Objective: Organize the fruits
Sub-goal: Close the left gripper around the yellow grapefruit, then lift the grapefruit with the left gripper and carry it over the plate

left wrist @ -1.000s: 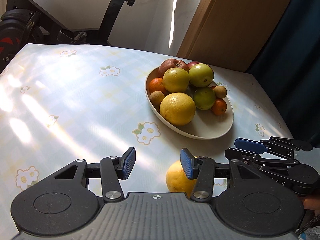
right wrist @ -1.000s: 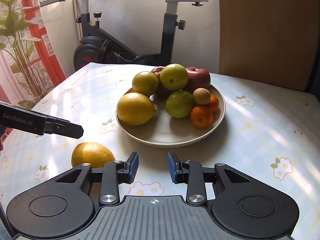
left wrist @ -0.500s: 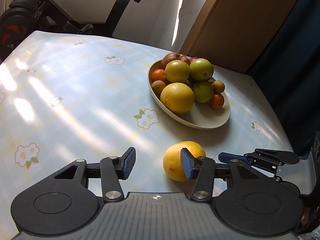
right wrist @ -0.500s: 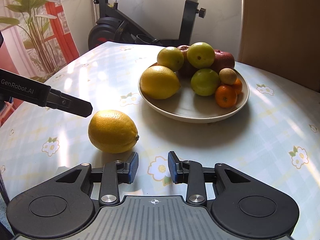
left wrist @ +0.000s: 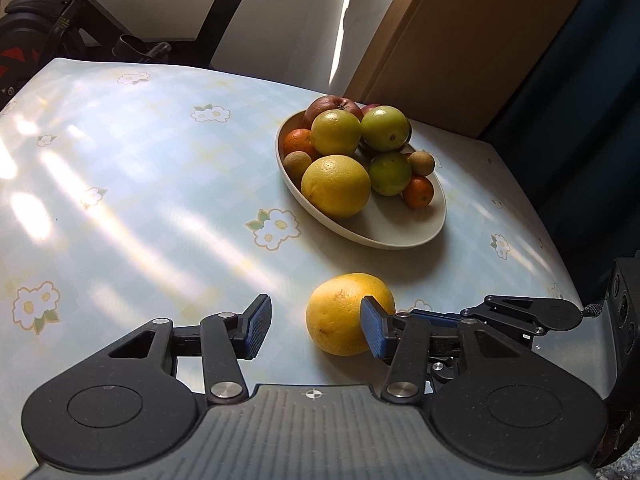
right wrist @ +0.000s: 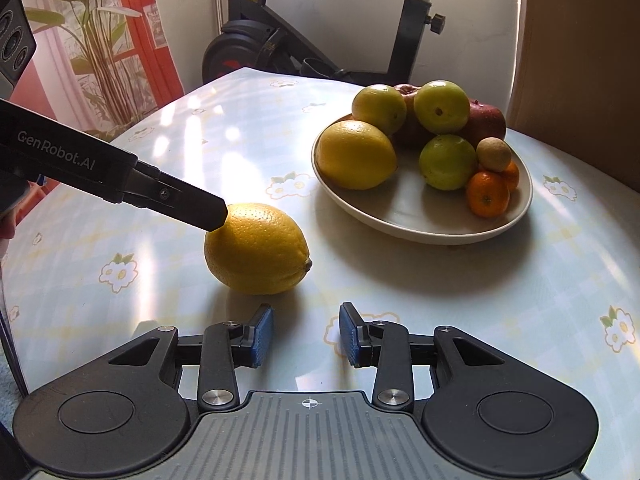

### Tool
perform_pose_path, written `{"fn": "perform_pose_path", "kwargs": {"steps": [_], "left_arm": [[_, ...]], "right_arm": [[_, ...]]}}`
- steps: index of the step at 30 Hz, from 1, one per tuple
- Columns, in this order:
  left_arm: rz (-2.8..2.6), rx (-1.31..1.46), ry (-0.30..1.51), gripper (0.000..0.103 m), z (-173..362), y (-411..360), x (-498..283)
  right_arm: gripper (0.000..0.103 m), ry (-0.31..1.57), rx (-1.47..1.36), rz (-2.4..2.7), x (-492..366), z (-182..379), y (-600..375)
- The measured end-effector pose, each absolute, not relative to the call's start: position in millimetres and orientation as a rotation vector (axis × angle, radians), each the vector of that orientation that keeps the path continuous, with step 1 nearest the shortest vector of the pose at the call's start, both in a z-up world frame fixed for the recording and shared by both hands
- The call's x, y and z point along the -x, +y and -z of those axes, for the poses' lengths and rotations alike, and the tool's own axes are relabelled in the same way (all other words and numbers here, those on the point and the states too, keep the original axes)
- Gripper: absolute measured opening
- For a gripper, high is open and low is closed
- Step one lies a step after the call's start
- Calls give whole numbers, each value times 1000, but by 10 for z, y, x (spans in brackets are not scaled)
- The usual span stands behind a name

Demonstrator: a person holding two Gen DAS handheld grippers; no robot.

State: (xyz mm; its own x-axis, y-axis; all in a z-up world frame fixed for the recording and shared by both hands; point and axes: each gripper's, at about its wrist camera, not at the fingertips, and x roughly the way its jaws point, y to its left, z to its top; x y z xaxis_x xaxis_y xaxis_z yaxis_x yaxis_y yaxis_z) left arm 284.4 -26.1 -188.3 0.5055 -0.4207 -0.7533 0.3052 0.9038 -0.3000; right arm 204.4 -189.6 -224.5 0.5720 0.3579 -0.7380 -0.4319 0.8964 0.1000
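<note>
Lemon (right wrist: 257,249) loose on table (left wrist: 120,200), near bowl (right wrist: 424,228) of fruit. Left gripper (left wrist: 316,328) spread, empty, right pad beside lemon. Right gripper (right wrist: 306,336) spread, empty, just short of lemon.

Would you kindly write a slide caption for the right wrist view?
Open right tongs near a loose lemon on the table, fruit bowl beyond.
</note>
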Motion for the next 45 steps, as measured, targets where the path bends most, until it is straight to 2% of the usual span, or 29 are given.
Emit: {"fn": "perform_pose_path", "kwargs": {"steps": [10, 14, 22, 34, 38, 45], "left_arm": [[507, 158, 971, 47, 1935, -323, -2837], [503, 187, 986, 47, 1990, -312, -2896], [518, 276, 1003, 47, 2058, -269, -3075], [500, 364, 1001, 47, 2130, -310, -3305], [500, 368, 999, 47, 2138, -310, -3333], [513, 348, 1002, 48, 2107, -364, -3325]], "right_arm": [[37, 836, 153, -513, -2071, 2255, -1816], [46, 819, 172, -533, -2099, 2247, -1774], [54, 776, 181, -553, -2198, 2250, -1737], [53, 750, 57, -547, -2303, 2326, -1808], [47, 750, 3, -562, -2313, 2354, -1855], [47, 735, -34, -535, -2244, 2313, -1931]]}}
